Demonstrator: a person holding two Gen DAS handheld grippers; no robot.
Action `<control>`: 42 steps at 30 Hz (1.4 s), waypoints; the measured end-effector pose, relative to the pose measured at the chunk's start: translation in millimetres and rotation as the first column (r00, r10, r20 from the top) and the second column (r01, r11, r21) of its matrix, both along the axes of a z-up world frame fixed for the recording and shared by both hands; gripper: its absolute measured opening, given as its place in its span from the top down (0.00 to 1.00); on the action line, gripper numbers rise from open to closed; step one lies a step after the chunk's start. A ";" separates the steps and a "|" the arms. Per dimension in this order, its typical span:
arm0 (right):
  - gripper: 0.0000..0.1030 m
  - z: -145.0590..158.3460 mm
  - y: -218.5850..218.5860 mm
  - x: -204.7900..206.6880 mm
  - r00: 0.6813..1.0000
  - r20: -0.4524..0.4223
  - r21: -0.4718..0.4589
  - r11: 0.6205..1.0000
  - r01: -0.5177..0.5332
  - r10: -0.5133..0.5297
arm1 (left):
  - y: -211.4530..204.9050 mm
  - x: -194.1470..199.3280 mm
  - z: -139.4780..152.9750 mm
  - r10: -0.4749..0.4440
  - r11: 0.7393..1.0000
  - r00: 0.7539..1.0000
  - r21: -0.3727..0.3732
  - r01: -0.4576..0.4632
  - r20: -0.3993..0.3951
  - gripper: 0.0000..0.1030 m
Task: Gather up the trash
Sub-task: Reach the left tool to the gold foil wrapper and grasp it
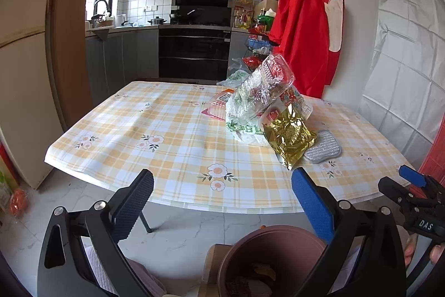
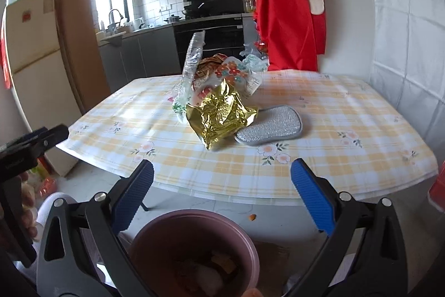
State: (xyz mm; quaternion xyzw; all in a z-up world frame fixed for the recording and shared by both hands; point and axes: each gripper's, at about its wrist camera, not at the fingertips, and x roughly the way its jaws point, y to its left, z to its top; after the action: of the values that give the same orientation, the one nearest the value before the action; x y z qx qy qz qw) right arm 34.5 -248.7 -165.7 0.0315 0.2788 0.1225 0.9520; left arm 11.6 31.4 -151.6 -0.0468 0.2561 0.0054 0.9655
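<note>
Hovering off the near edge of the counter (image 1: 172, 146): both grippers, jaws spread wide, nothing between the fingers. Left gripper (image 1: 222, 202) sits over the floor just short of the checked tablecloth; right gripper (image 2: 222, 194) likewise, a bit further right, and its blue tip shows at the right edge of the left view.

Trash pile is on the counter, centre-right, well apart from both grippers:
- gold foil wrapper (image 2: 219, 118), crumpled, nearest piece to the grippers, its lower corner pointing toward the near edge
- clear plastic clamshell (image 1: 264, 85), tilted up on top of the pile, leaning on the other pieces
- white plastic bag with green print (image 1: 244, 127), under the clamshell on the left side of the pile
- flower-print packet (image 2: 230, 74), behind the foil
- pink-and-orange flat packet (image 1: 217, 105), lying on the cloth behind the pile

Silver mesh scrubbing pad (image 2: 269, 127) lies flat on the cloth, touching the foil wrapper on its right side; the foil overlaps its left edge.

Brown bin (image 2: 192, 249) stands on the floor below the near counter edge, directly under both grippers, some scraps inside; contents too blurred to identify. Small orange crumb (image 2: 252, 217) on the floor beside the bin.

Red apron (image 1: 306, 27) hangs on the wall behind the counter.
</note>
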 end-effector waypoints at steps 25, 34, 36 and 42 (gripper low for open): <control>0.05 -46.3 -45.5 48.6 0.983 -0.147 -0.011 0.994 0.110 -0.110 | -15.0 52.7 -22.8 -0.124 0.978 0.989 -0.180 0.108 -0.080 0.06; 0.06 -52.8 -60.4 70.6 0.977 -0.162 -0.068 0.990 0.126 -0.136 | -41.9 98.3 -32.0 -0.183 0.978 0.976 -0.119 0.168 -0.120 0.06; 0.06 -54.6 -66.7 79.7 0.977 -0.170 -0.059 0.991 0.122 -0.130 | -43.4 110.8 -35.3 -0.194 0.976 0.973 -0.124 0.179 -0.122 0.06; 0.06 -63.7 -76.7 107.6 0.971 -0.207 -0.040 0.993 0.111 -0.117 | -59.0 164.8 -53.7 -0.240 0.963 0.954 -0.167 0.211 -0.180 0.20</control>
State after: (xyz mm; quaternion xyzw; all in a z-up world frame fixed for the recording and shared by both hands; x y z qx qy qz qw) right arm 142.1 -325.3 -229.4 0.0468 0.3767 0.0597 0.9232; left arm 176.4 -27.6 -205.3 -0.0868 0.3547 -0.1192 0.9233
